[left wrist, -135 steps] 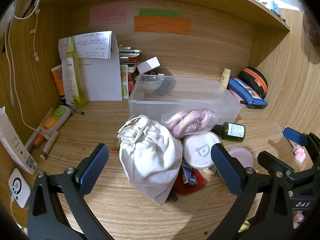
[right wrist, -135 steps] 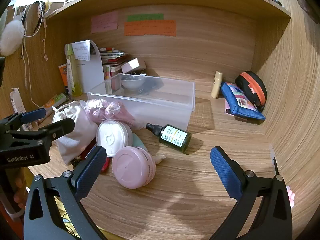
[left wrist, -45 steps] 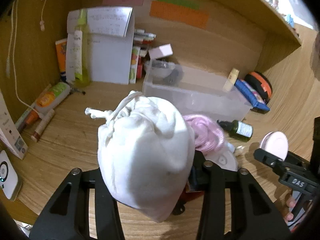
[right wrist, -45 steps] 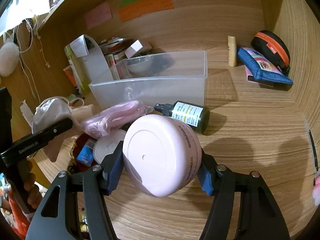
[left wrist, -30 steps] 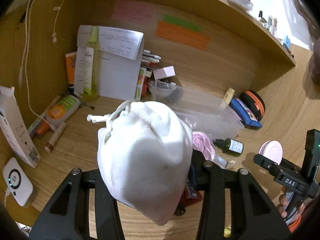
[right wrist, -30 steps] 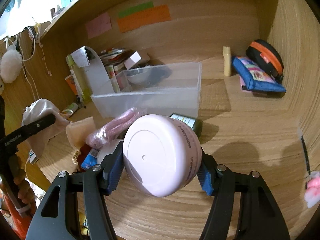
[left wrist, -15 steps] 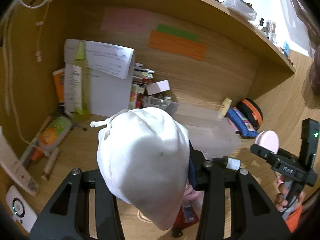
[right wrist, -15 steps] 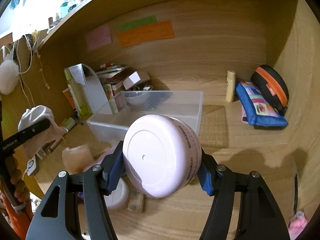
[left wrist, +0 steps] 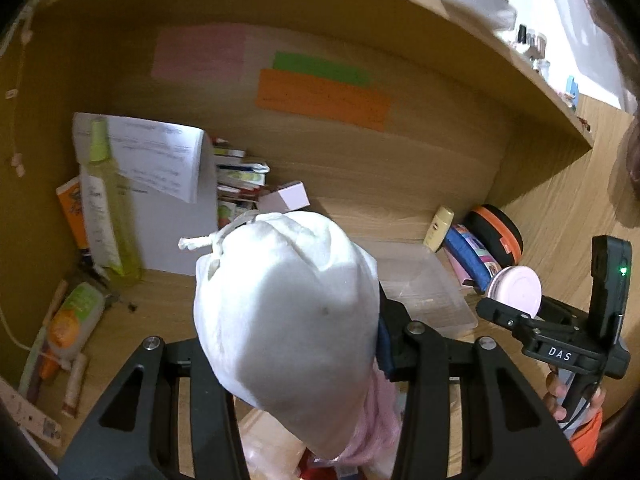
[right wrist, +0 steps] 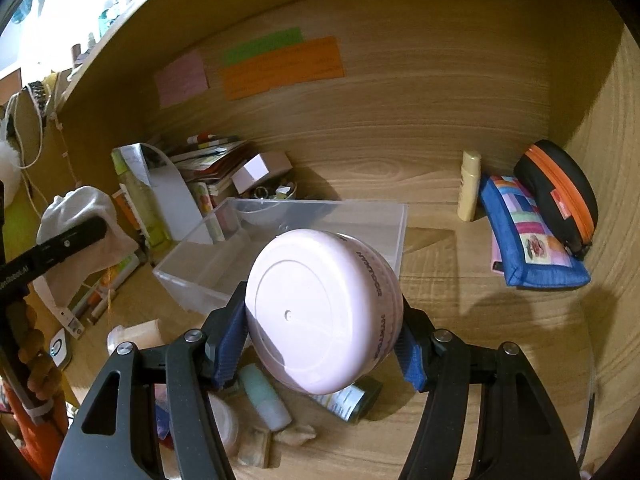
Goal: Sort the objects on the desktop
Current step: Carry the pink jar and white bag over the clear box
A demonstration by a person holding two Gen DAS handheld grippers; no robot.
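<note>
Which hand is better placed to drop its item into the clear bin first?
Probably right: its pink jar hangs just before the clear bin, while the white pouch in the left gripper looks farther back.

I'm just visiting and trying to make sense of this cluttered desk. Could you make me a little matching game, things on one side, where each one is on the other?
Things:
1. white drawstring bag
2. pink round jar
3. clear plastic bin
4. blue patchwork pouch

Places:
A. leaning against the black-and-orange case
B. held in the right tool
C. on the desk, open
D. held in the left tool

Pairs: 1-D, 2-B, 3-C, 4-A
</note>
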